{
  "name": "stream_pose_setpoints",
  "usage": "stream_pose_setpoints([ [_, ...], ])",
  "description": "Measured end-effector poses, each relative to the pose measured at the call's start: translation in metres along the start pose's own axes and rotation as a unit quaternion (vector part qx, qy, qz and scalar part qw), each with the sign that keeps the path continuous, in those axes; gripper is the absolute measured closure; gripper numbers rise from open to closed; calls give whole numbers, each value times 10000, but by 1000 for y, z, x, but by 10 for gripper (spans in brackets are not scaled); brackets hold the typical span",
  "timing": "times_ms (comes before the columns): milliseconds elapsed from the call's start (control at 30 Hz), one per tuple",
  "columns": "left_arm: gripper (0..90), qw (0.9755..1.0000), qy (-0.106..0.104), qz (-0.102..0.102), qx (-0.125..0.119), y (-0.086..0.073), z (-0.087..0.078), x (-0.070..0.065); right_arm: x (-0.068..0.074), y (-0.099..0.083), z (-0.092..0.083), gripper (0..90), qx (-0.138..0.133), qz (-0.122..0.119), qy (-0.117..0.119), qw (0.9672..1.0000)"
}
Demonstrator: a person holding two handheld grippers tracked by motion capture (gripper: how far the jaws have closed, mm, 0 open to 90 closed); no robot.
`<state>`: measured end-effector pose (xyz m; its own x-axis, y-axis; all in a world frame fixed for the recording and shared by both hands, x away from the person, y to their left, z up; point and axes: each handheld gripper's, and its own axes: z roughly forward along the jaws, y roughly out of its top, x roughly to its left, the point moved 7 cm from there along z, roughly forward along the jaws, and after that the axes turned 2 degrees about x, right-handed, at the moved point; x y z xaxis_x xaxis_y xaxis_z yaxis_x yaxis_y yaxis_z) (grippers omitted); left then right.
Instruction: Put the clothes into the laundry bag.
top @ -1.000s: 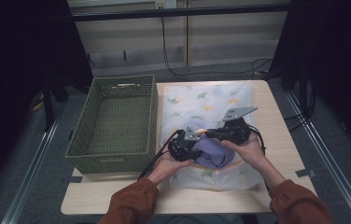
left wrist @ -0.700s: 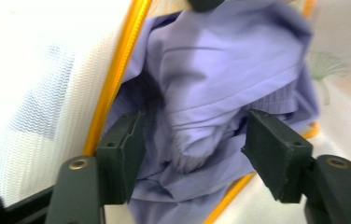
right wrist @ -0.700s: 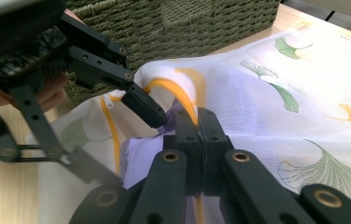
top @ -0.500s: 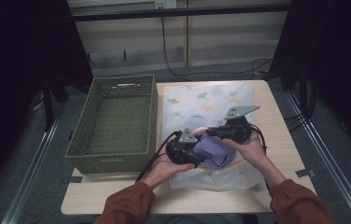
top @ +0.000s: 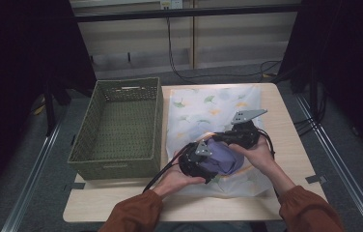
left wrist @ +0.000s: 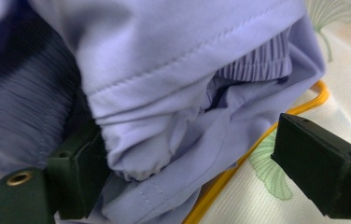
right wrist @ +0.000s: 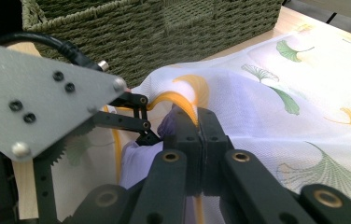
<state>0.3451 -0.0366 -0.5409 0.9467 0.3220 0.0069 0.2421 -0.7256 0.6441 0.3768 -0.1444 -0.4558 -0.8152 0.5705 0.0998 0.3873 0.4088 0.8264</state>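
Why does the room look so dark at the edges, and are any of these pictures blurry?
In the high view, light falls on the table while the surroundings stay nearly black. In the left gripper view, the lilac garment sits so close that it looks soft, especially at upper left. In the right gripper view, the grey plate and near claw parts are slightly blurred; the wicker basket behind is dim but readable.

lavender garment (top: 224,157) bunched into a soft wad, stitched hems and a ribbed darker band showing in the left gripper view (left wrist: 173,93). sits toward the near edge of the table, on and partly inside a white mesh bag (top: 208,108) printed with green and yellow ginkgo leaves, yellow-trimmed opening. bag lies flat along the table's right half, far end near the far edge; its near opening edge is lifted over the garment (right wrist: 183,100).
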Motion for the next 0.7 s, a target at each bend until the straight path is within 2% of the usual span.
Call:
stream_pose_setpoints([
  [67, 143, 10000, 50, -17, 34, -1, 2, -1, 0, 0, 0, 896, 6, 3, 0, 10000],
  [100, 165, 9998, 177, -98, 45, -1, 4, -2, 0, 0, 0, 896, 1, 7, -4, 10000],
  [200, 202, 9998, 183, -23, 111, -4, 8, -2, 2, 1, 1, 896, 1, -23, 3, 10000],
  [233, 207, 9997, 191, -115, 57, -4, 8, -2, 2, 1, 1, 896, 4, -18, 9, 10000],
  [267, 215, 9998, 170, -105, 100, -4, 7, -1, 2, 1, 1, 896, 18, -24, 10, 10000],
  [300, 217, 9997, 102, 5, 224, -6, 6, 1, 2, 0, 1, 896, 30, -16, -10, 10000],
  [333, 217, 9997, 100, -46, 204, -6, 6, 1, 2, 0, 2, 896, 20, -11, 11, 10000],
  [433, 207, 9998, 129, -11, 116, -7, 7, 1, 2, 0, 2, 896, 24, -4, 12, 10000],
  [500, 202, 9997, 134, -129, 130, -8, 7, 1, 2, 0, 2, 896, 33, -4, 12, 10000],
  [533, 201, 9994, 136, -307, 125, -7, 8, 0, 2, 0, 2, 896, 37, -8, 10, 10000],
  [567, 202, 9991, 173, -288, 269, -8, 6, 0, 2, 0, 2, 896, 37, -8, 14, 10000],
  [600, 205, 9985, 257, -408, 270, -7, 6, -1, 2, 0, 2, 896, 37, -1, 17, 10000],
  [633, 217, 9981, 241, -531, 173, -5, 7, -3, 2, 0, 2, 896, 39, -9, 13, 10000],
  [667, 256, 9987, 205, -353, 316, -7, 4, -2, 2, 0, 2, 896, 40, -10, 10, 10000],
  [700, 302, 9986, 262, -369, 288, -7, 3, -1, 1, 0, 1, 896, 32, 0, 12, 10000],
])
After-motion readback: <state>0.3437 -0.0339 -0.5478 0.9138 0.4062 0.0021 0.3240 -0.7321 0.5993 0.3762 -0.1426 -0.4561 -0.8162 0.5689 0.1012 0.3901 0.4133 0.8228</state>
